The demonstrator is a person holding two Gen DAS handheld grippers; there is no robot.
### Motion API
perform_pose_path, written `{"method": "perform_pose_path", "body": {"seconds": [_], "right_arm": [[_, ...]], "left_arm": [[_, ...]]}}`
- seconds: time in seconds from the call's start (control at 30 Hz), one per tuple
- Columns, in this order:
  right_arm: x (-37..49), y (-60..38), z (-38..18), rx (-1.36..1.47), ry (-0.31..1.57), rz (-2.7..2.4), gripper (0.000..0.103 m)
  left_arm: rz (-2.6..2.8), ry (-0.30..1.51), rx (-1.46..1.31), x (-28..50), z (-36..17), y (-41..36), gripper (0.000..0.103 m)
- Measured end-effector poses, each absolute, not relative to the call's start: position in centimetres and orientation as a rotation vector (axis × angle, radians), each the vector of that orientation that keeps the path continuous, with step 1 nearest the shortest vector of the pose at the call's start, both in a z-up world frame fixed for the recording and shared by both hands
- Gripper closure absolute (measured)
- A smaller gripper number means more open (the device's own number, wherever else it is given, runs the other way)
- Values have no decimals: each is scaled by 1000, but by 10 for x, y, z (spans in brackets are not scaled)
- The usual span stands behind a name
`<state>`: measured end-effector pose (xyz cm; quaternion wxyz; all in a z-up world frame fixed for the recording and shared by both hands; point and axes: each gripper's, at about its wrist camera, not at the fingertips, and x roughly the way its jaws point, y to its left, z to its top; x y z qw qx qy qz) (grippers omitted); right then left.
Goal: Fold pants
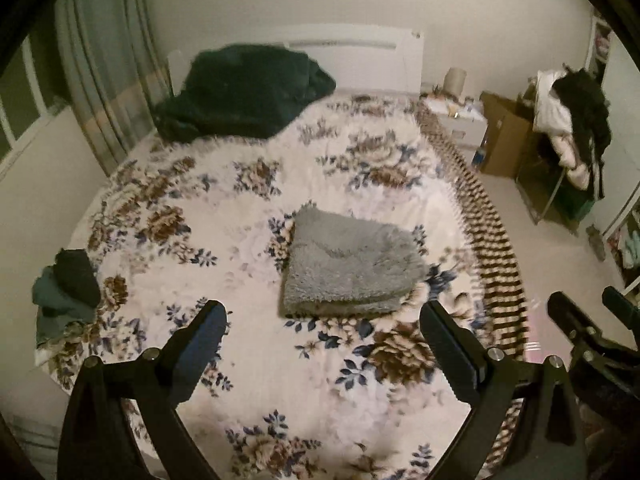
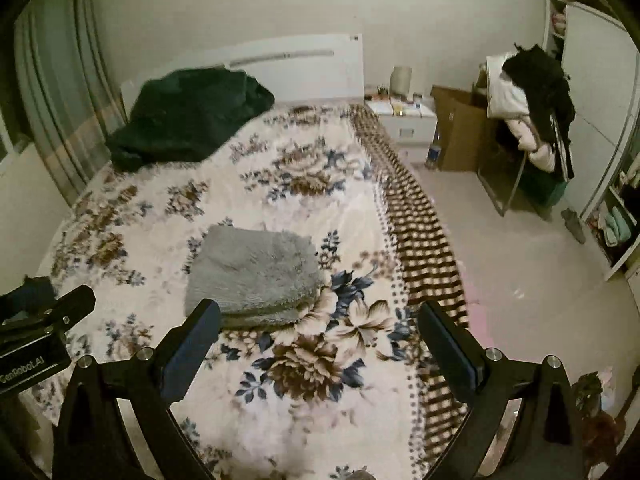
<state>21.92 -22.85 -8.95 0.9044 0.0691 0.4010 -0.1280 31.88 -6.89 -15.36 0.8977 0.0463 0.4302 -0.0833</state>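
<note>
A grey fleecy pair of pants [image 1: 352, 266] [image 2: 256, 270] lies folded into a thick rectangle on the floral bed cover [image 1: 224, 216] [image 2: 320, 184]. My left gripper [image 1: 324, 320] hangs high above the bed, open, with nothing between its fingers, and the folded pants lie below and beyond its tips. My right gripper [image 2: 320, 320] is also open and empty, raised above the bed's near right part. In the left wrist view the right gripper [image 1: 588, 312] shows at the right edge. The left gripper's body [image 2: 48, 320] shows at the left edge of the right wrist view.
A dark green blanket [image 1: 240, 92] [image 2: 188, 120] is heaped at the head of the bed. Small dark and teal clothes [image 1: 68, 288] lie at the bed's left edge. Right of the bed are a nightstand [image 2: 404, 120], a cardboard box [image 2: 456, 132] and a chair piled with clothes [image 2: 532, 108].
</note>
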Motion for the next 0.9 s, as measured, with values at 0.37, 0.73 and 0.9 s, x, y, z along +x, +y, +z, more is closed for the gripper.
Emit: {"method": "perform_pose_path", "body": {"seconds": [0.37, 0.73, 0.9], "right_arm": [[92, -208, 41, 73, 704, -238, 0], [35, -192, 90, 93, 715, -275, 0], [24, -186, 107, 104, 699, -296, 0]], "left_arm": [[-123, 798, 53, 215, -57, -60, 4], [-180, 773, 71, 183, -26, -49, 0], [-190, 762, 79, 175, -19, -44, 0]]}}
